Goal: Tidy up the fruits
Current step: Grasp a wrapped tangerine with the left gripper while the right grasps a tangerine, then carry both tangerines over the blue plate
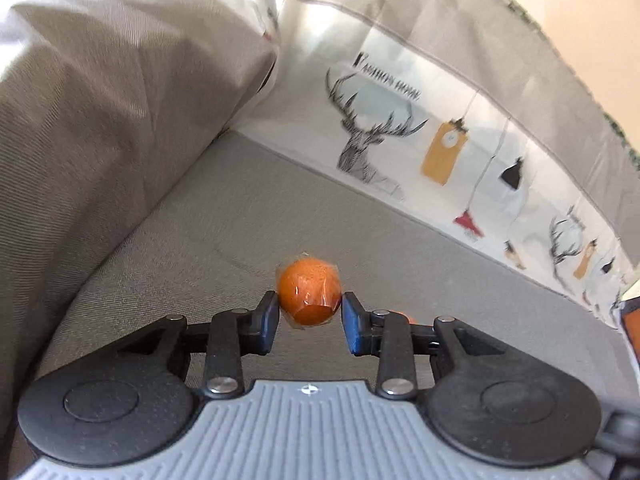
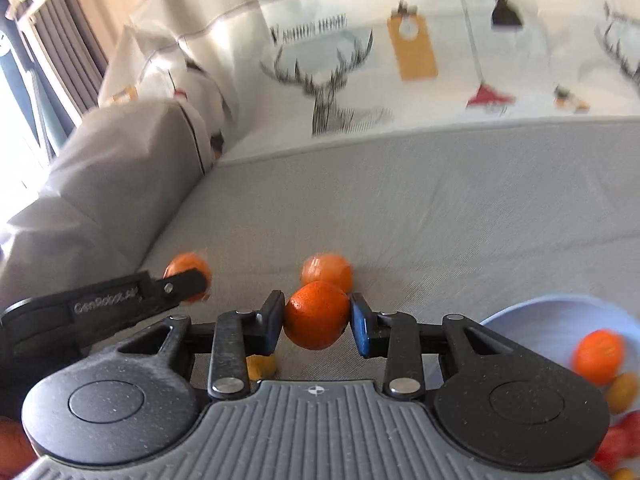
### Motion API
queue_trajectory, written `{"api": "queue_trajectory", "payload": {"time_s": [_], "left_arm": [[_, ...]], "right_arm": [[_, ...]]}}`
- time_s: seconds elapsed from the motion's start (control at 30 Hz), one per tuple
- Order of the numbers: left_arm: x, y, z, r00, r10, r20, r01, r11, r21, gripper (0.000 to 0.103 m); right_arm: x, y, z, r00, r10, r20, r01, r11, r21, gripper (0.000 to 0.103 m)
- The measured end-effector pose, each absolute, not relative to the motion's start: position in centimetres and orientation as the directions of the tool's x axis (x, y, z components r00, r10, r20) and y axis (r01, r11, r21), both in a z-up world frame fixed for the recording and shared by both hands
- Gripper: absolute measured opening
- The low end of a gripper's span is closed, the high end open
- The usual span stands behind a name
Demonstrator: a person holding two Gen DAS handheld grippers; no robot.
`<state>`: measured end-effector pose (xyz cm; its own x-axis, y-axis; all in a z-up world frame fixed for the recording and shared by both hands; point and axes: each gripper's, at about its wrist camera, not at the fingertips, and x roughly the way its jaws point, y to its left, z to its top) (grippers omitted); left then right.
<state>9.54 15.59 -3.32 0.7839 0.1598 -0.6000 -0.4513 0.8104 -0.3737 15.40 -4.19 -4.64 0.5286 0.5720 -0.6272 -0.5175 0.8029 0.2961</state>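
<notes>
My left gripper [image 1: 310, 310] is shut on a plastic-wrapped orange [image 1: 309, 294] and holds it above the grey sofa seat [image 1: 248, 208]. My right gripper [image 2: 318, 318] is shut on a bare orange [image 2: 317, 316]. In the right wrist view the left gripper [image 2: 188, 280] shows at the left with its wrapped orange [image 2: 187, 266]. Another wrapped orange [image 2: 328, 270] lies on the seat just beyond my right gripper. A pale blue bowl [image 2: 560, 316] at the right holds an orange [image 2: 599, 356], a small yellow fruit [image 2: 622, 392] and red fruits [image 2: 620, 440].
A grey cushion [image 1: 100, 120] stands at the left. A sofa back cover printed with deer [image 1: 372, 140] runs behind the seat. A small yellow fruit [image 2: 262, 366] lies under my right gripper. Another orange thing [image 1: 402, 316] peeks out behind the left gripper's right finger.
</notes>
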Motion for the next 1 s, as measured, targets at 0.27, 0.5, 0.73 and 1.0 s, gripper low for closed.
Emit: {"api": "queue_trajectory", "payload": {"time_s": [0.27, 0.5, 0.73, 1.0], "left_arm": [[4.6, 13.2, 0.0, 0.868, 0.062, -0.492, -0.335, 0.805, -0.489, 0.037], [1.6, 10.4, 2.0, 0.899, 0.0, -0.438, -0.234, 0.845, -0.481, 0.028], [1.5, 9.3, 1.7, 0.883, -0.018, -0.469, -0.24, 0.841, -0.485, 0.019], [5.0, 6.8, -2.1, 0.636, -0.316, -0.704, -0.208, 0.808, -0.551, 0.057]], "right_arm": [[10.7, -12.5, 1.3, 0.691, 0.546, -0.473, -0.496, 0.835, 0.24, 0.037], [8.7, -20.9, 1.5, 0.749, 0.485, -0.451, -0.385, 0.873, 0.3, 0.037], [7.2, -23.8, -0.1, 0.766, 0.458, -0.452, -0.394, 0.889, 0.232, 0.037], [8.2, -24.6, -1.3, 0.742, 0.454, -0.493, -0.354, 0.89, 0.288, 0.037]]}}
